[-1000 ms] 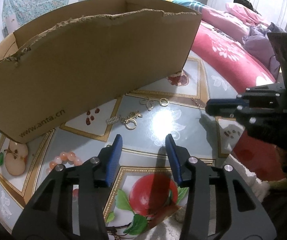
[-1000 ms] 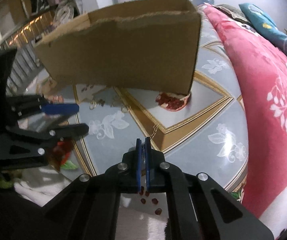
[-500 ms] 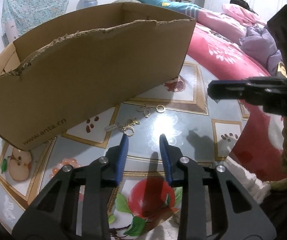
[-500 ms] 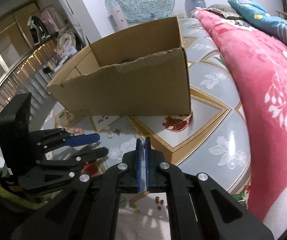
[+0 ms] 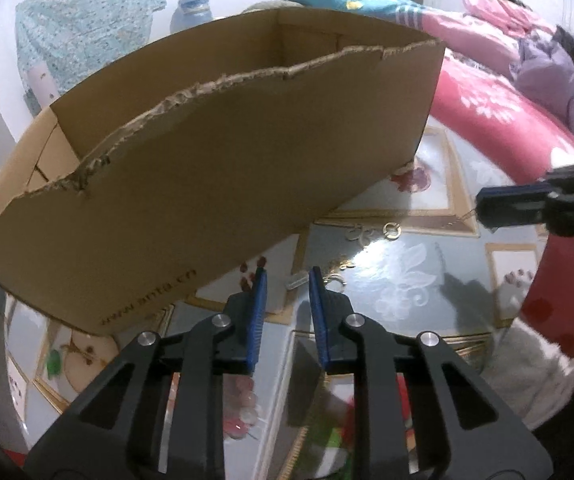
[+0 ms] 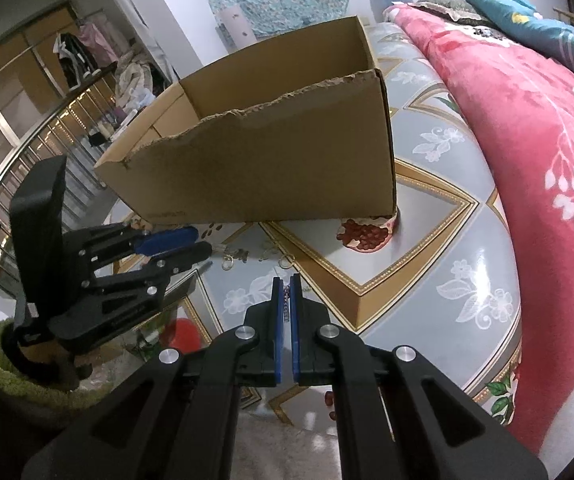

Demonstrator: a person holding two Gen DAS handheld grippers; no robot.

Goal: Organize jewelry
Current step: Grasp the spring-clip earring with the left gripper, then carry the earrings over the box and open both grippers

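Below the left gripper (image 5: 285, 280), jaws closing on nothing, a small silver clasp (image 5: 297, 281) and gold ring charm (image 5: 337, 279) lie on the glossy patterned tabletop (image 5: 407, 280) before the torn brown cardboard box (image 5: 215, 168). Right view: the right gripper (image 6: 286, 293) clamps what seems a thin chain (image 6: 286, 300); carrying it over the box rim looks next.
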